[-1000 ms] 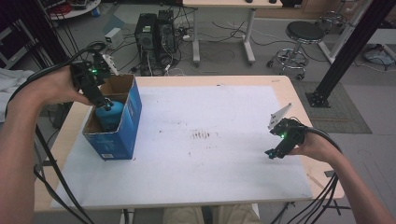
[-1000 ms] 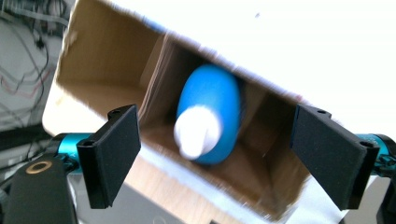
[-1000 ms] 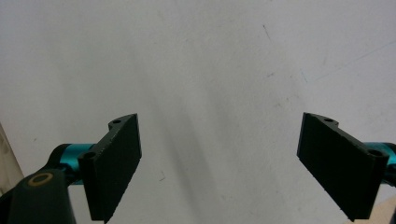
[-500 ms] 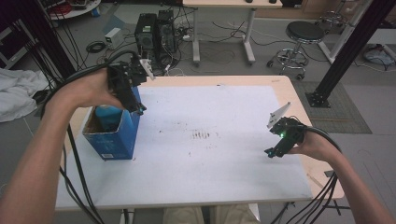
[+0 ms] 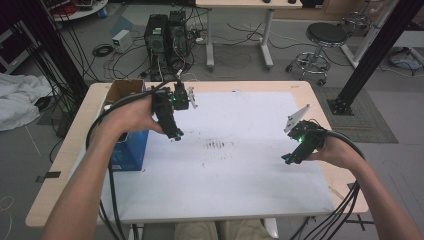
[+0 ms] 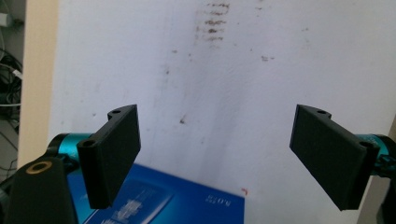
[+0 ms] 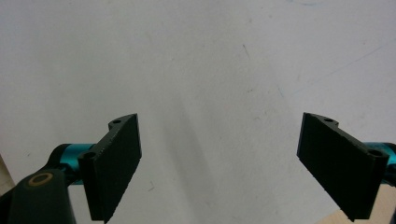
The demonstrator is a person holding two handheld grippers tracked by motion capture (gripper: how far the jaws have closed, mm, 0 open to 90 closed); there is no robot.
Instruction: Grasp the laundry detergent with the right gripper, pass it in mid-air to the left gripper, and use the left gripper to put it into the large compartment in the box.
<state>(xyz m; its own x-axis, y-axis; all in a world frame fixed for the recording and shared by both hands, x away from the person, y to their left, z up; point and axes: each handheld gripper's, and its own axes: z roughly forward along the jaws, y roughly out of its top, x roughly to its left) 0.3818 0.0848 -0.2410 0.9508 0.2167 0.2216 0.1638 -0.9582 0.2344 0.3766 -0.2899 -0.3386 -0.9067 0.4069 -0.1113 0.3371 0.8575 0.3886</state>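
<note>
From above, the left gripper (image 5: pixel 176 134) hangs just right of the blue box (image 5: pixel 131 149) at the table's left edge. Its own view shows jaws spread wide, holding nothing. The right gripper (image 7: pixel 219 163), equally wide and empty, faces the bare white mat (image 7: pixel 210 70).

Your blue cardboard box (image 5: pixel 129 150) carries what looks like white printing. The white table sheet (image 5: pixel 235 170) shows dark smudges, and each black gripper (image 5: pixel 175 134) glows with a green light.
</note>
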